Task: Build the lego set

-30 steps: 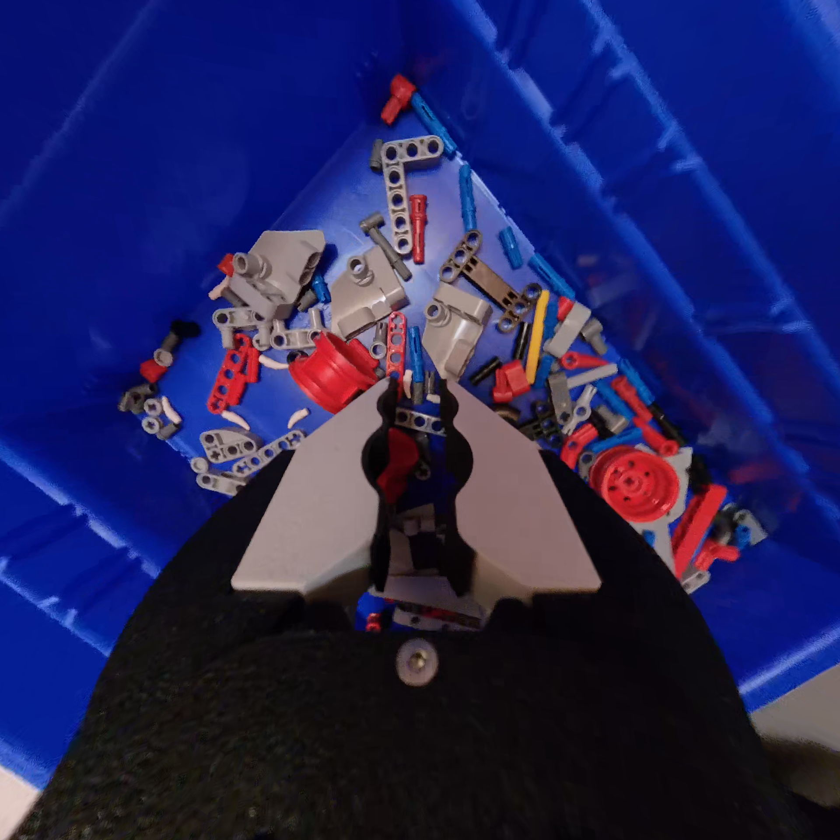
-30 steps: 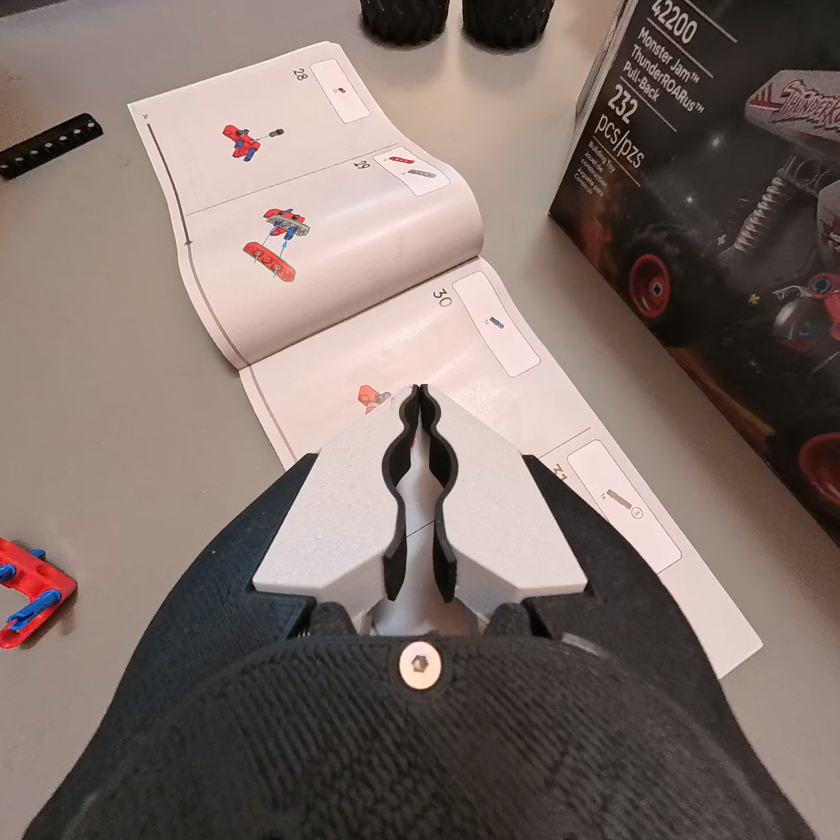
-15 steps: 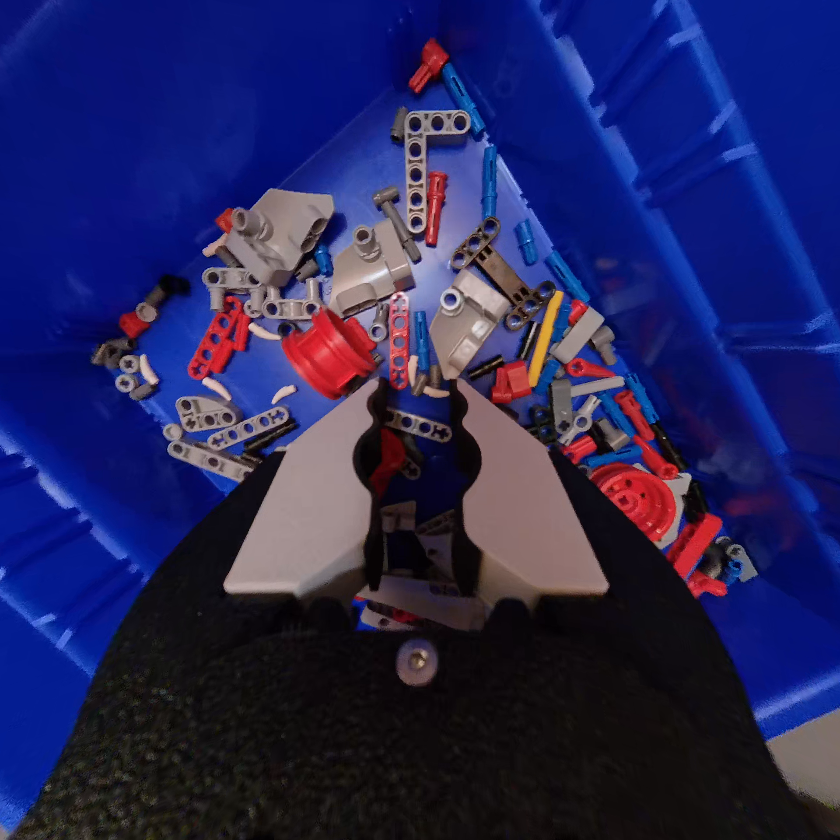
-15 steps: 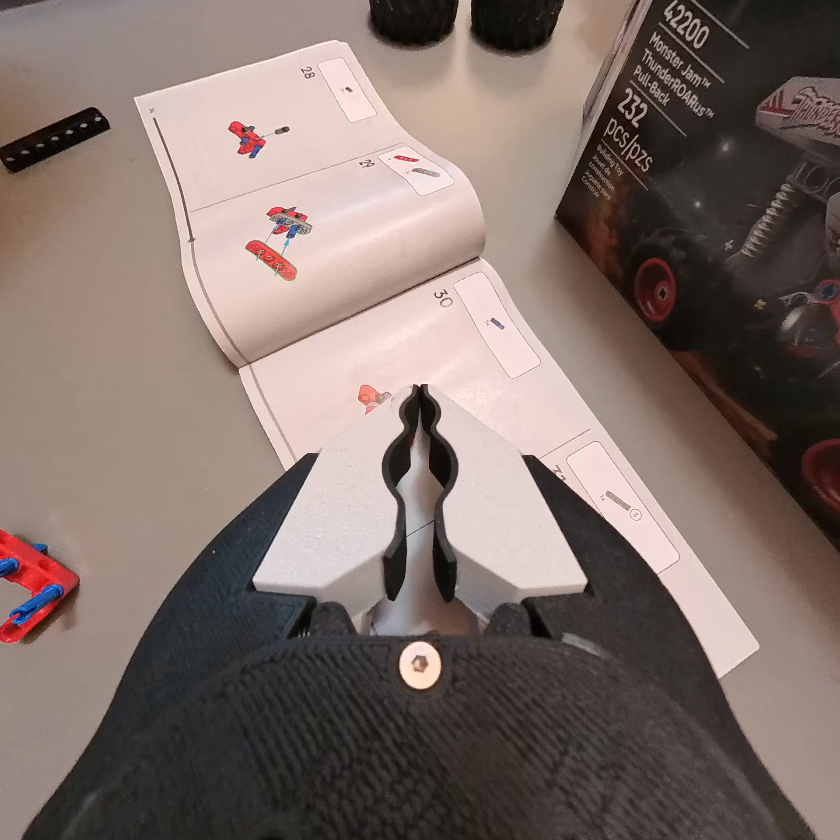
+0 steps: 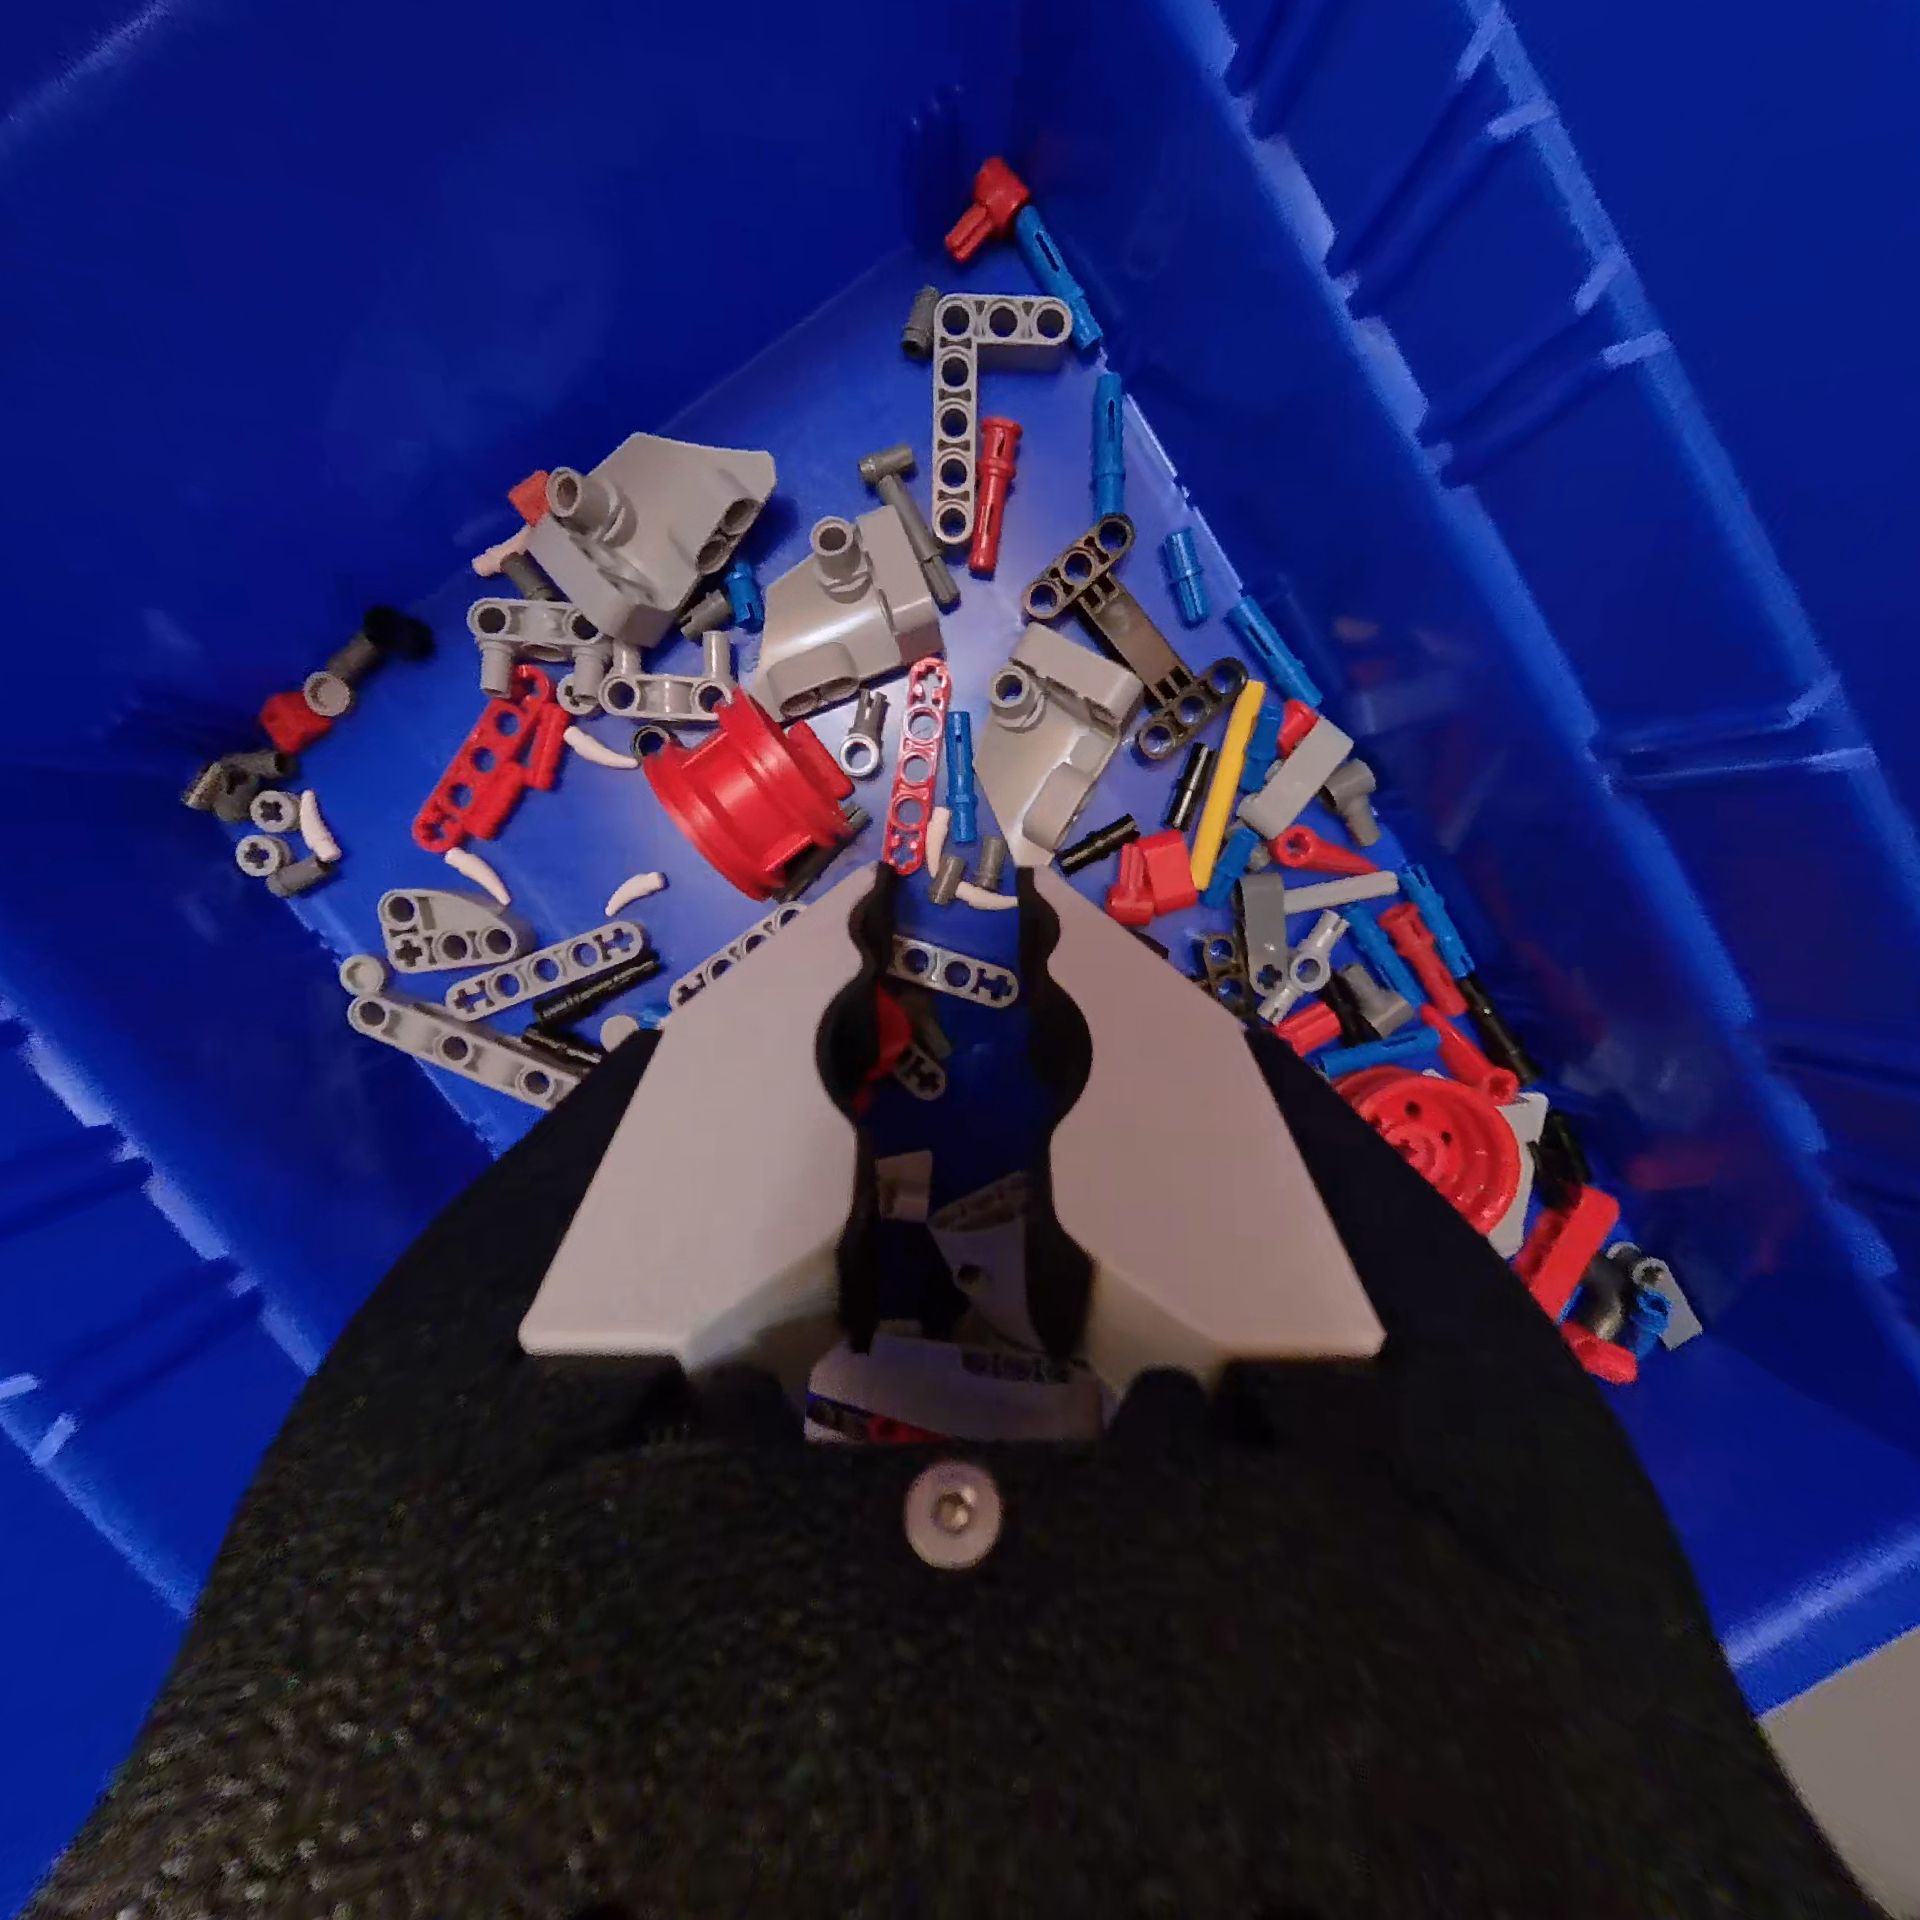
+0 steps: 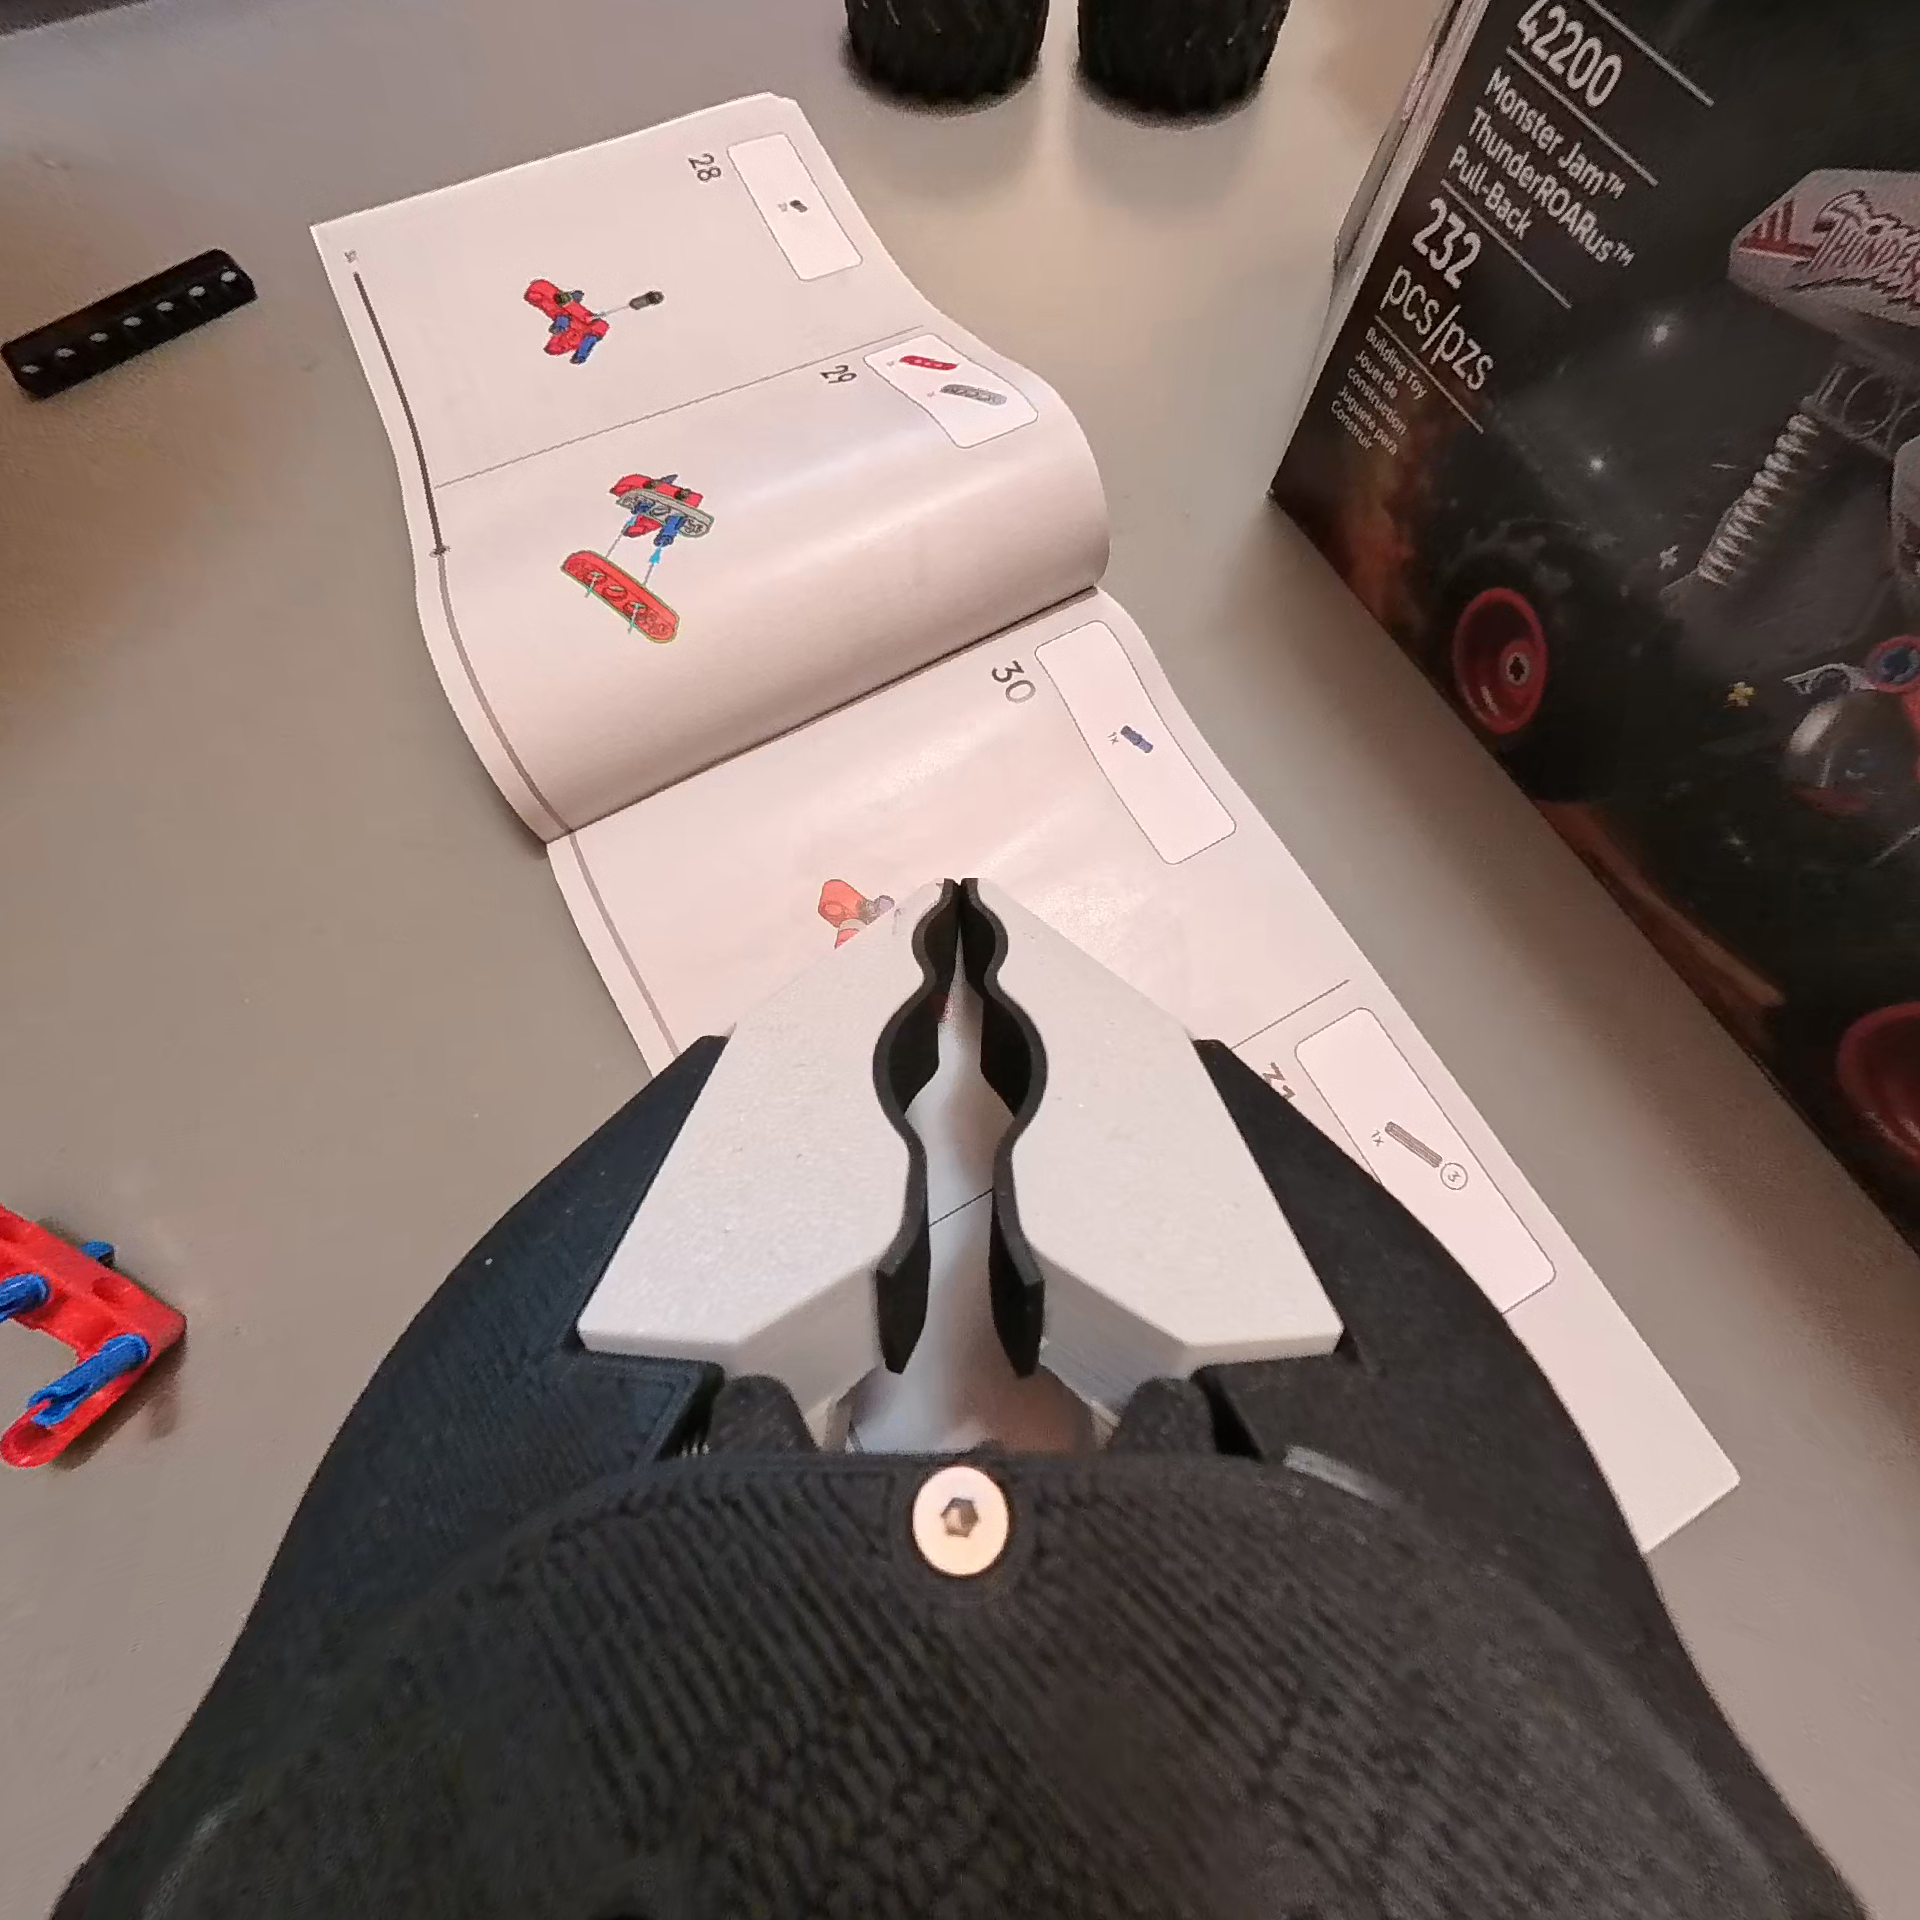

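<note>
My left gripper (image 5: 954,878) is open and empty, hovering inside a blue bin (image 5: 416,312) over a pile of loose red, grey, blue and black pieces. A red wheel hub (image 5: 753,795) lies just left of the fingertips, and a thin red beam (image 5: 916,764) and a blue pin (image 5: 961,774) lie just beyond them. A grey beam (image 5: 954,971) shows between the jaws. My right gripper (image 6: 956,888) is shut and empty above the open instruction booklet (image 6: 831,582) on the grey table.
The dark set box (image 6: 1662,468) stands at the right. Two black tyres (image 6: 1049,52) stand at the far edge. A black beam (image 6: 130,322) lies far left. A red assembly with blue pins (image 6: 73,1340) lies at the near left. The bin walls (image 5: 1558,520) rise steeply around the pieces. About 45 cm separates my left fingertips from my right.
My left gripper has opened wider and drawn back a little above the pile. The right gripper has shifted only slightly and stays shut.
</note>
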Demonstrator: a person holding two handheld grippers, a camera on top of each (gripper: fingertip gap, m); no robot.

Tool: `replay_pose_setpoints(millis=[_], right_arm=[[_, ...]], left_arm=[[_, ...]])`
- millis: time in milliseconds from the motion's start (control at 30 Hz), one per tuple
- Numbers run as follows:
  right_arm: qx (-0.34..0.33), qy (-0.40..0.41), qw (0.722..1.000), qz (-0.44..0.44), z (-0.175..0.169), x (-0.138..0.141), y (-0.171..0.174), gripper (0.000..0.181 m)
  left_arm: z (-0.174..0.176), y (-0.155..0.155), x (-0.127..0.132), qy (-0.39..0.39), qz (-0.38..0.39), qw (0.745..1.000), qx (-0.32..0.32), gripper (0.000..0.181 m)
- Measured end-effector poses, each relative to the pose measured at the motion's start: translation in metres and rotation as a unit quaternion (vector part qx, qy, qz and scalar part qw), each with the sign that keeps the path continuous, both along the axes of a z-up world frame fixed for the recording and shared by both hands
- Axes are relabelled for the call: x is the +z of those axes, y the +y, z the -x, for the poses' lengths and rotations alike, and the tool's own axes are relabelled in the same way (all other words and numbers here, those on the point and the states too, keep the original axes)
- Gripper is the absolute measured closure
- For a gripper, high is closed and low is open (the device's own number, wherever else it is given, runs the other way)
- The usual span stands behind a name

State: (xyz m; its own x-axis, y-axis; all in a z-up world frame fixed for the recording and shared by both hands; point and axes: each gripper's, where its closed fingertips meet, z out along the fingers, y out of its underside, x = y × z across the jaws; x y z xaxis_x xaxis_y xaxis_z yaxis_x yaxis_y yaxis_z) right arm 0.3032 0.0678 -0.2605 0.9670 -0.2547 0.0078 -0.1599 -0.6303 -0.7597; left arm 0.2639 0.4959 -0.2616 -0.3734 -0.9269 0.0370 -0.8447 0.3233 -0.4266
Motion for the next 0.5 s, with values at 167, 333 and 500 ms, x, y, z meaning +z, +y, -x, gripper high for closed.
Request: replay_pose_setpoints(millis=[167,333,500], right_arm=[[0.000,-0.002,1.000,0.001,0.0000,0.0000,-0.0001,0.181],[0.003,-0.003,1.000,0.001,0.0007,0.0000,0.0001,0.181],[0.004,-0.002,1.000,0.001,0.0011,0.0000,0.0002,0.181]], left_arm=[[0.0016,-0.0056,0.0021,-0.014,-0.009,0.999,-0.030,0.164],[0.0011,-0.0103,0.0021,-0.020,-0.023,0.998,-0.049,0.165],[0.0065,-0.0055,-0.0020,-0.004,-0.026,0.999,-0.043,0.164]])
